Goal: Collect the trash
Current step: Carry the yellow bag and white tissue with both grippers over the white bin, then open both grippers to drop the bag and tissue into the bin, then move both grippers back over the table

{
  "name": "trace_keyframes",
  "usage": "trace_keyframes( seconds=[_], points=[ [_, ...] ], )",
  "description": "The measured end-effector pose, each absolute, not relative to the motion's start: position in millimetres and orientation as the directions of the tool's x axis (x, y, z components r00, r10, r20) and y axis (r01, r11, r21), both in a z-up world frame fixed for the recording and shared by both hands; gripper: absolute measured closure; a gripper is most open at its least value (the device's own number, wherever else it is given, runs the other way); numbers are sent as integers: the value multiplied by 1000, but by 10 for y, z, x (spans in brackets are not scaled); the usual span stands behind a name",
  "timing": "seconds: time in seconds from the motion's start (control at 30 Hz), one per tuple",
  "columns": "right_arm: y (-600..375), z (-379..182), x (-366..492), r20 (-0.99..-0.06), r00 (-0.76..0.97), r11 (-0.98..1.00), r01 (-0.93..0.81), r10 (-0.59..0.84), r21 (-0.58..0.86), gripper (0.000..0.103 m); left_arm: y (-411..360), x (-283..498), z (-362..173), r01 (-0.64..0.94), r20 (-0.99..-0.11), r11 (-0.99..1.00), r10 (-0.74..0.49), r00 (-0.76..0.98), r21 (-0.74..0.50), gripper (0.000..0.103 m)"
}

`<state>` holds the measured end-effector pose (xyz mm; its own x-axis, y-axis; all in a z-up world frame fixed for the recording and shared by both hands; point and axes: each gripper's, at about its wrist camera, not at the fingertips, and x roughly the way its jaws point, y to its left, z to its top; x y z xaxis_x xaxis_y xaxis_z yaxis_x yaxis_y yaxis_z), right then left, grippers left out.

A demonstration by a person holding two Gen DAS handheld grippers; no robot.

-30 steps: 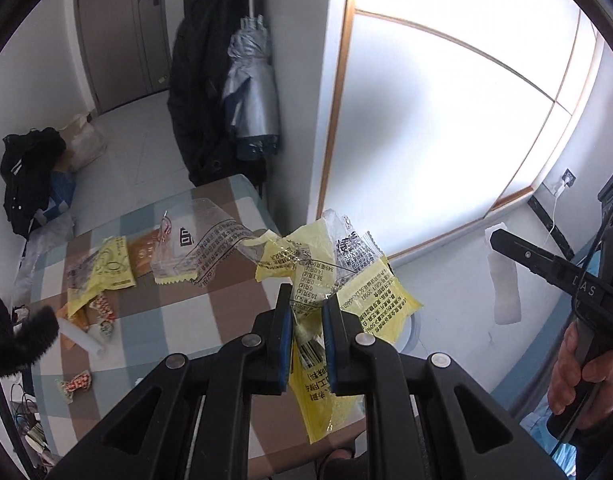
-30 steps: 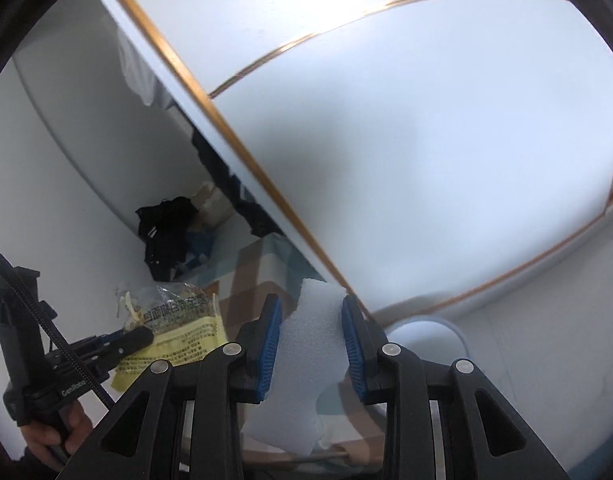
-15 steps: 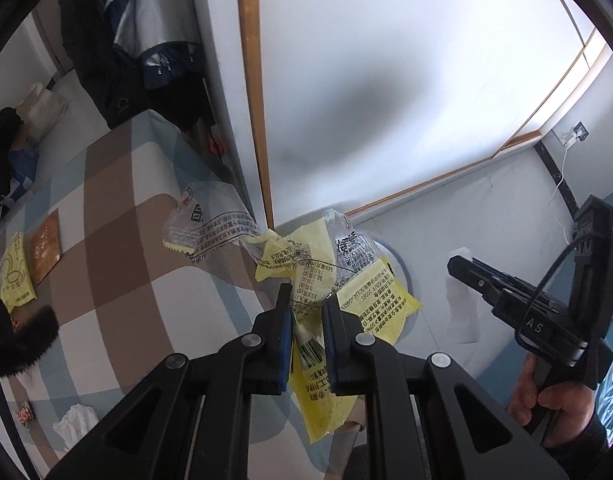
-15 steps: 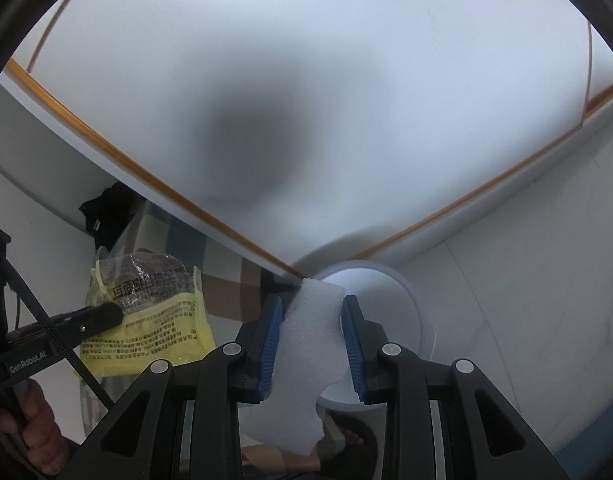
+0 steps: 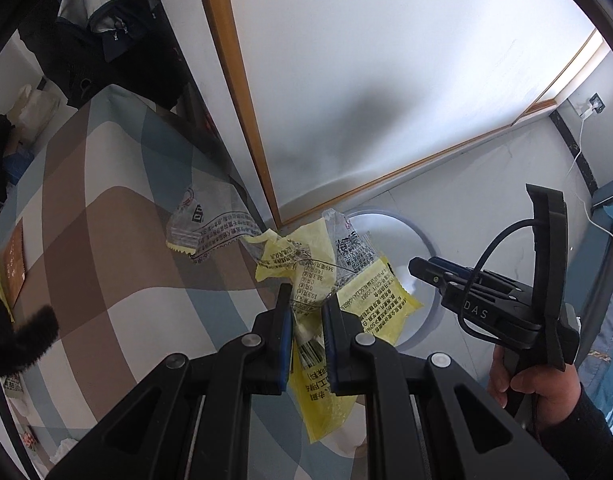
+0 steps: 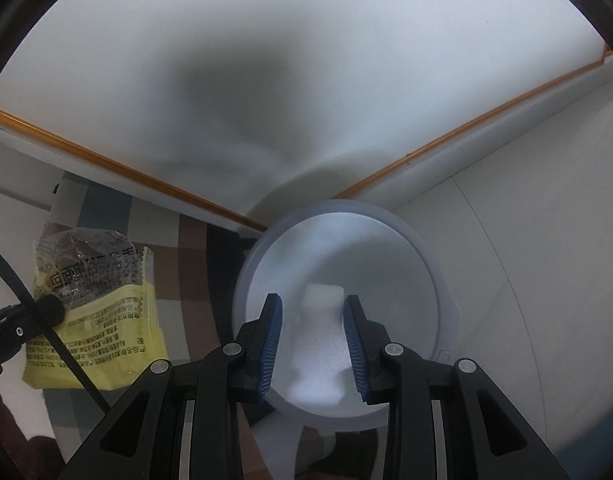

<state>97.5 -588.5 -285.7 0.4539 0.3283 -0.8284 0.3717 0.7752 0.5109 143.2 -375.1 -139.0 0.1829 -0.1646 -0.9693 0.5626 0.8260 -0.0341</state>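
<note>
I am now holding both tongs by the white bin (image 6: 434, 280), where a second ago I was looking out over the checked surface (image 5: 106, 240) and the wall, so both loads are close to being dropped. My right tongs (image 6: 312, 316) are pointing straight into the bin's mouth and pinching a white foam scrap (image 6: 318, 344), which is hanging over the opening. My left tongs (image 5: 306, 312) are pressed together on a bunch of yellow and clear wrappers (image 5: 326, 276), which is hanging over the surface's edge, beside the bin rather than above it.

The left view is showing me the right tongs (image 5: 420, 270) from the side, my hand (image 5: 538, 384) on the grip, and more litter lying far back on the surface. Only the right view is showing the bin's inside, where I see no other trash
</note>
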Motion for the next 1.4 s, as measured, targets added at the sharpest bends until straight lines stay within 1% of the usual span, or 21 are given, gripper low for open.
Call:
trace_keyframes(
  seconds=[0.03,0.1,0.13,0.17,0.4,0.53,0.6,0.7,0.73,0.77,0.83,0.93,1.07,1.17,1.3,1.33,1.37,1.4],
  points=[
    [-5890,-2862,967,-833,447,776,375,327,506,71,-3777,1416,-1394,563,-971,826,-160,180,-32,93],
    [-5906,-2870,908,-834,447,777,379,323,503,66,-3903,1414,-1428,565,-973,824,-153,170,-30,93],
    [-5915,-2872,884,-835,447,775,384,320,503,58,-3938,1396,-1445,567,-975,823,-152,165,-33,93],
    [-5918,-2866,871,-837,446,771,391,318,502,54,-3958,1389,-1455,569,-976,822,-151,159,-34,93],
    [-6088,-2729,536,-828,474,742,429,300,515,54,-4089,1415,-1587,595,-982,803,-127,141,-19,93],
    [-6165,-2615,361,-821,498,718,459,279,523,48,-4120,1444,-1666,604,-985,796,-127,114,-32,92],
    [-6210,-2547,257,-816,512,701,478,268,529,46,-4163,1468,-1702,613,-986,789,-132,103,-41,92],
    [-6270,-2427,99,-804,538,681,490,254,544,45,-4233,1507,-1761,613,-988,787,-140,70,-68,81],
    [-6270,-2395,56,-802,545,677,497,244,544,44,-4248,1520,-1780,612,-988,787,-145,60,-78,75],
    [-6237,-2389,47,-800,551,672,502,237,544,42,-4279,1532,-1796,614,-987,784,-153,47,-92,72],
    [-6241,-2349,-37,-797,560,660,513,227,549,40,-4313,1536,-1814,614,-986,783,-164,39,-105,72],
    [-6246,-2334,-103,-798,560,650,525,223,550,37,-4370,1534,-1858,619,-988,779,-154,33,-101,65],
    [-6209,-2303,-130,-797,560,645,528,225,553,37,-4358,1531,-1826,603,-984,788,-174,26,-124,60],
    [-6160,-2248,-124,-798,561,652,524,221,549,34,-4235,1473,-1694,596,-980,794,-192,53,-124,60],
    [-6121,-2165,-154,-801,559,664,519,212,538,30,-4092,1345,-1481,593,-964,799,-225,145,-97,59],
    [-6113,-2137,-161,-800,561,667,514,214,539,30,-4037,1314,-1410,590,-955,800,-246,165,-104,54],
    [-6087,-2098,-153,-798,564,672,509,212,538,30,-3979,1287,-1343,580,-948,807,-261,183,-110,46],
    [-6070,-2071,-148,-799,565,677,506,208,534,29,-3921,1260,-1277,567,-942,816,-267,204,-108,43]
  ],
)
